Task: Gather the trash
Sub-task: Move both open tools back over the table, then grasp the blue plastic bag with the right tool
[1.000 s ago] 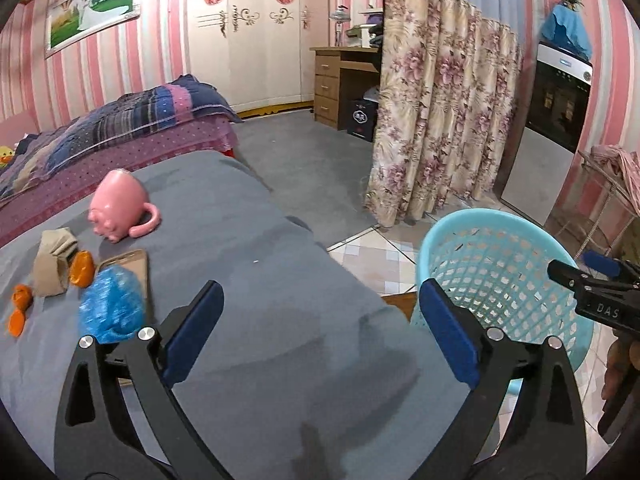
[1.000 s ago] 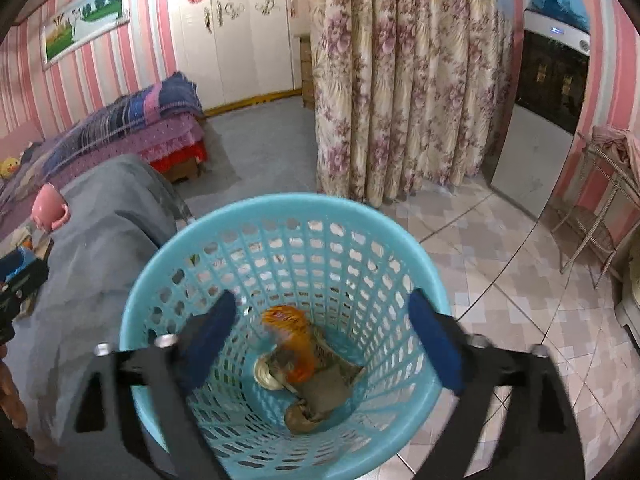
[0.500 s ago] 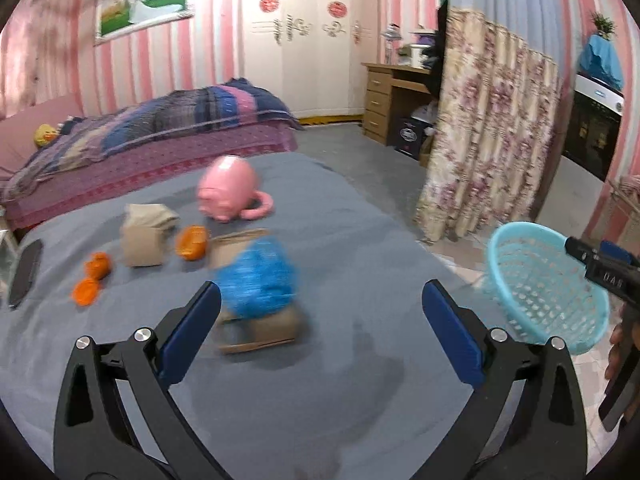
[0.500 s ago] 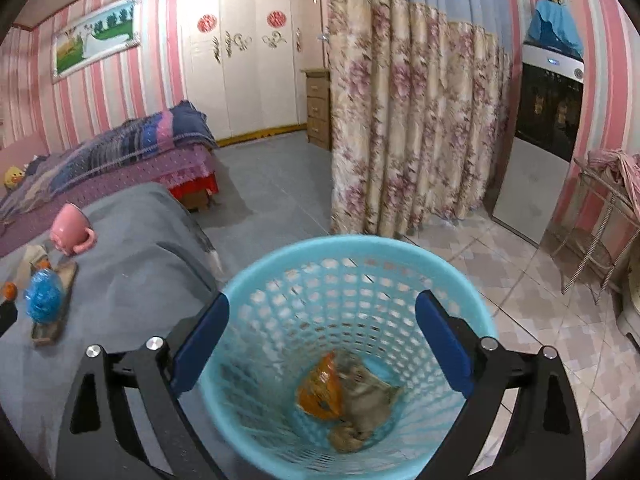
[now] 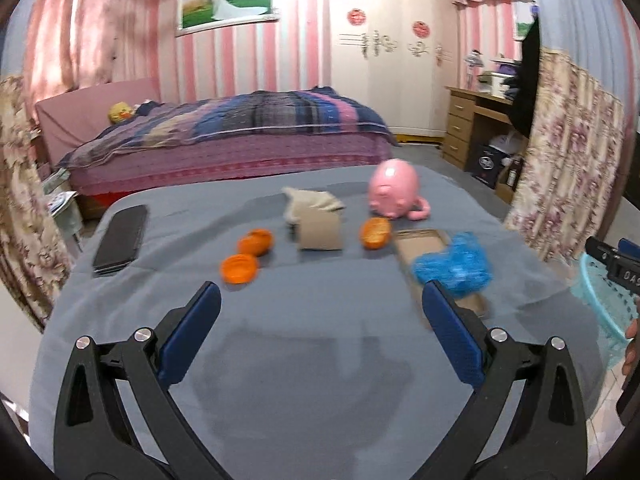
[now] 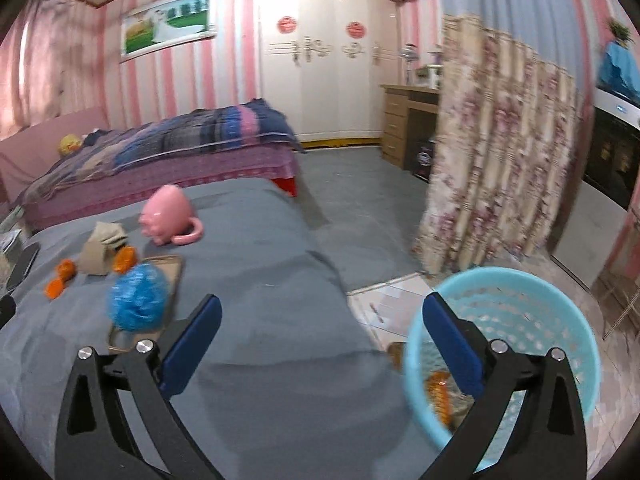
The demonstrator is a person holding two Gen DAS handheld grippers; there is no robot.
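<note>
On the grey-covered table (image 5: 320,344) lie orange peel pieces (image 5: 239,268), a crumpled brown paper bag (image 5: 318,224), another orange piece (image 5: 375,232) and a crumpled blue bag (image 5: 454,266) on a flat tan case (image 5: 420,240). My left gripper (image 5: 320,316) is open and empty, short of them. My right gripper (image 6: 320,332) is open and empty above the table's right edge. The light blue basket (image 6: 516,292) stands on the floor to its right with orange and brown trash inside. The blue bag (image 6: 138,302) lies left of the right gripper.
A pink pig-shaped mug (image 5: 394,194) stands behind the trash. A black phone (image 5: 120,240) lies at the table's left. A bed (image 5: 240,140), a flowered curtain (image 6: 500,160), a wooden dresser (image 5: 472,128) and a black appliance (image 6: 612,152) surround the table.
Both grippers have swung left, away from the basket and toward the table. The right gripper was over the basket a second ago; now the basket sits at its right.
</note>
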